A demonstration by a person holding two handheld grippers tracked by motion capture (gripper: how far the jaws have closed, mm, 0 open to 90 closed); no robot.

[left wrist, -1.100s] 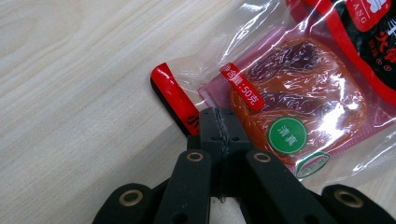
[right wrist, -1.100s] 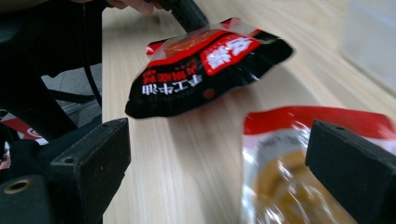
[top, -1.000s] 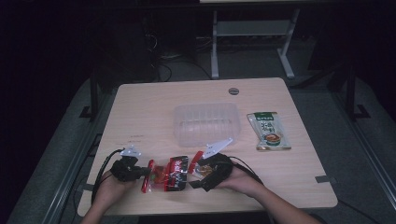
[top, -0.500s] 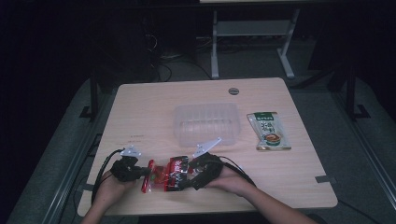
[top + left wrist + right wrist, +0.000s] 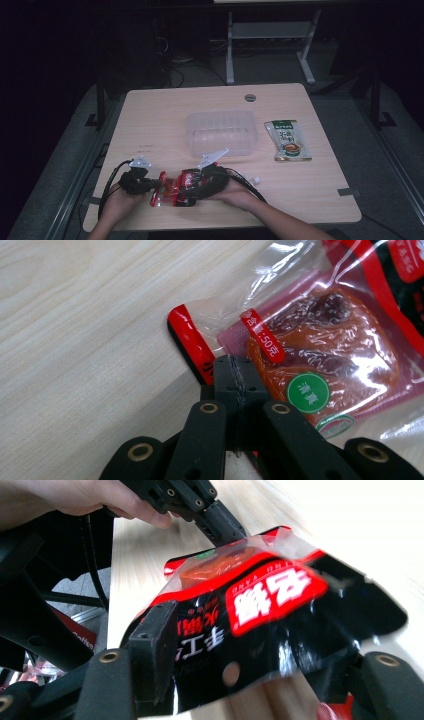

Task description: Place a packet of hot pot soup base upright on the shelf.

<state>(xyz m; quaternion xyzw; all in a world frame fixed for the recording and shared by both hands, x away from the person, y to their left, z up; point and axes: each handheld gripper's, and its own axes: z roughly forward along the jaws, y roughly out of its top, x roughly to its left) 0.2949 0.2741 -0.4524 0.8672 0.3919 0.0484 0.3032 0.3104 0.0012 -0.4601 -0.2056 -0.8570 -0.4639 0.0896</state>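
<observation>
A red and black snack packet [image 5: 175, 187] lies near the table's front edge between my two grippers. My left gripper [image 5: 156, 186] is shut on its clear left end; in the left gripper view the jaws [image 5: 235, 365] pinch the sealed edge beside the red strip of the packet [image 5: 320, 355]. My right gripper [image 5: 192, 185] has come over the black right end. In the right gripper view the packet [image 5: 260, 605] lies between the jaws [image 5: 250, 640], which have just been closing; it hides the right jaw. The left gripper [image 5: 227, 527] shows beyond it.
A clear plastic tub [image 5: 220, 132] stands at the table's middle. A green sachet [image 5: 287, 140] lies to its right. A small white scrap [image 5: 256, 180] sits by my right wrist. Cables trail off the front-left edge [image 5: 107, 190].
My right gripper has slid left onto the packet's black end and its jaws have narrowed around it. The left gripper has kept still with its grip.
</observation>
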